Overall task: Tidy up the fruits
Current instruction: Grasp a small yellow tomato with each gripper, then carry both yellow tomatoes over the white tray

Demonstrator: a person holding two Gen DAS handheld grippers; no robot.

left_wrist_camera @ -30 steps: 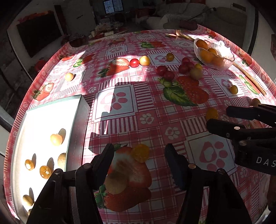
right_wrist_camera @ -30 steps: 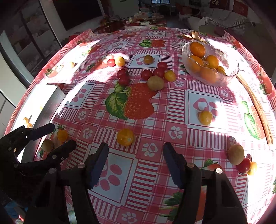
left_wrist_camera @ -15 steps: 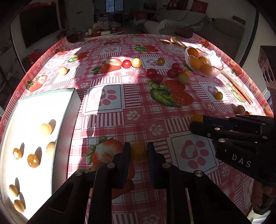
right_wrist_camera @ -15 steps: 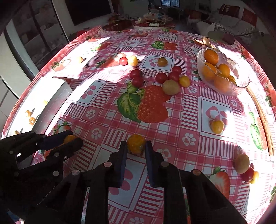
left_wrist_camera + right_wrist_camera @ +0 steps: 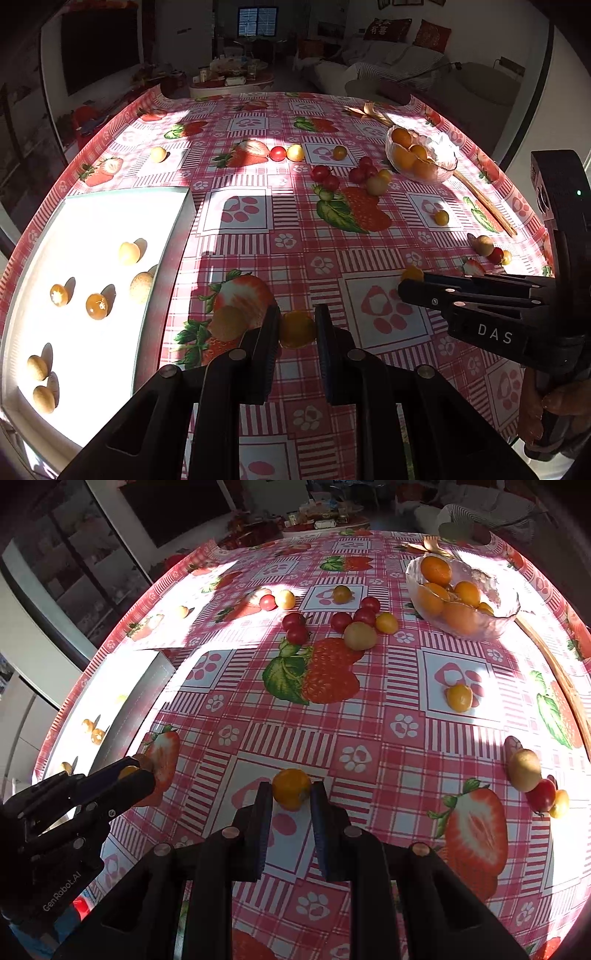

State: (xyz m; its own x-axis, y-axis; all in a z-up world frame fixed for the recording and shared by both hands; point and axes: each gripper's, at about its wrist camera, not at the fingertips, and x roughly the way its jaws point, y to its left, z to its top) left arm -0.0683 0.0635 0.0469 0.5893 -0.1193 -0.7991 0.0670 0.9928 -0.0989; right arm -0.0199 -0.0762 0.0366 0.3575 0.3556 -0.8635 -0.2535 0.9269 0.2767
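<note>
Grippers both clamped: left gripper (image 5: 297,328) on a yellow cherry tomato (image 5: 297,329) beside the white tray (image 5: 173,236), right gripper (image 5: 291,794) on another tomato (image 5: 291,788) mid-table; likely light, soft, slick-skinned, so squeeze gently across the middle.

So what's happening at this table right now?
A person is sorting small fruits with a handheld gripper in each hand. The left gripper is shut on a small orange fruit, and the right gripper is shut on another orange fruit, both low over the strawberry-print tablecloth. A white tray on the left already holds several small fruits. A glass bowl at the far right holds orange ones. Many red and yellow fruits lie loose between them.
</note>
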